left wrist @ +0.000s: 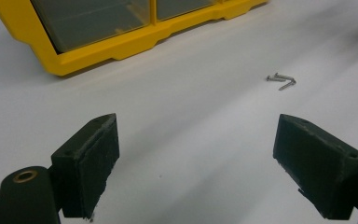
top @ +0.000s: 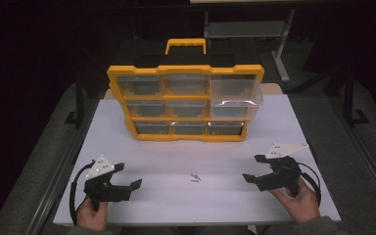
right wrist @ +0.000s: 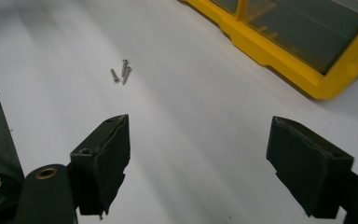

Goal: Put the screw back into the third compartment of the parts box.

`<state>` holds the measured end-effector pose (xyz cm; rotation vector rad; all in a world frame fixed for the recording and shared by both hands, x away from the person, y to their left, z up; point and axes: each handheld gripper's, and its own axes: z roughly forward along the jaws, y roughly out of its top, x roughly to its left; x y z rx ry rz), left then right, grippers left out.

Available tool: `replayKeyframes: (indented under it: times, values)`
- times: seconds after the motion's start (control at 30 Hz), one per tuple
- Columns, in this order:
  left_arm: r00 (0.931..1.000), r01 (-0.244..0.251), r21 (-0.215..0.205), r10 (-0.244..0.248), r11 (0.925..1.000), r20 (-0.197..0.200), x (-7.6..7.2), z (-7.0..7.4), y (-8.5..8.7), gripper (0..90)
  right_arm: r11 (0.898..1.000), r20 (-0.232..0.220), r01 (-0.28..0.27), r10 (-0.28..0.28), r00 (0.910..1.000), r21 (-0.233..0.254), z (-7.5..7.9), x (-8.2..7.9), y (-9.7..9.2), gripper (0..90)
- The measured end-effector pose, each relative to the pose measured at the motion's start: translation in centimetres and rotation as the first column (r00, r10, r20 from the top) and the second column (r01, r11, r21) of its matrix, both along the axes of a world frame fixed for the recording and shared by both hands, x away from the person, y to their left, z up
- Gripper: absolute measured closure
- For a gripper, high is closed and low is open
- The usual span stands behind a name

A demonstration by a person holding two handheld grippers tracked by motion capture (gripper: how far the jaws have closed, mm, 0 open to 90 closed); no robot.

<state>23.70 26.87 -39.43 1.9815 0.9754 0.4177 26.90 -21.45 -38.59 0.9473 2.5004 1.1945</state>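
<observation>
A dark room surrounds a white table (top: 142,147), with grey floor to either side and a metal frame dim at the back. Standing upright toward the far edge of the table is a yellow organiser case (top: 186,104) with a yellow handle on top and three rows of clear-fronted drawers; one drawer (top: 236,98) at its right side is pulled part-way out. On the bare surface in front of it, roughly midway between the two hands, lie a few small screws (top: 195,177) — close together, some touching, well apart from the case. The left gripper (top: 127,177) sits low over the near left part of the table, its jaws spread wide with nothing between them; from the left gripper view the screws (left wrist: 282,80) lie ahead and to the right of its gap, beyond the tips. The right gripper (top: 254,168) is held over the near right part, jaws likewise spread wide and empty — in the right gripper view the screws (right wrist: 121,72) lie ahead and to the left.
</observation>
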Motion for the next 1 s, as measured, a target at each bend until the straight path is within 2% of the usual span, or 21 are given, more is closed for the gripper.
replayKeyframes:
  times: [0.07,0.13,0.3,0.4,0.5,0.73,1.0]
  values:
    - [1.0000,-0.002,-0.001,0.002,1.0000,0.002,0.0,0.0,0.0,13.7,1.000,0.002,-0.014,0.014,0.9999,-0.010,-0.1,0.4,0.5,21.6]
    - [1.0000,-0.005,-0.006,0.005,1.0000,-0.001,0.0,0.0,0.0,13.7,1.000,-0.016,-0.020,0.020,0.9997,-0.010,-0.2,0.6,1.1,22.8]
    - [0.9999,0.011,0.023,-0.011,0.9997,0.000,0.2,-0.1,-0.1,13.7,0.999,-0.017,-0.047,0.047,0.9988,-0.027,-0.4,1.2,2.7,27.1]
    - [1.0000,0.005,0.015,-0.005,0.9999,-0.007,0.1,-0.1,-0.2,13.7,0.997,-0.022,-0.072,0.071,0.9972,-0.029,-0.6,1.7,3.9,29.2]
    - [1.0000,0.004,0.016,-0.004,0.9999,0.002,0.1,0.0,0.0,13.7,0.995,-0.037,-0.093,0.092,0.9951,-0.030,-0.8,2.1,4.8,32.2]
    - [1.0000,0.002,0.013,-0.002,0.9999,-0.004,0.1,0.0,-0.1,13.7,0.988,-0.058,-0.136,0.132,0.9896,-0.070,-1.4,3.0,7.3,39.9]
    - [1.0000,0.001,0.010,-0.001,1.0000,-0.002,0.1,-0.1,0.1,13.7,0.982,-0.099,-0.177,0.169,0.9806,-0.073,-2.1,3.9,9.5,50.2]
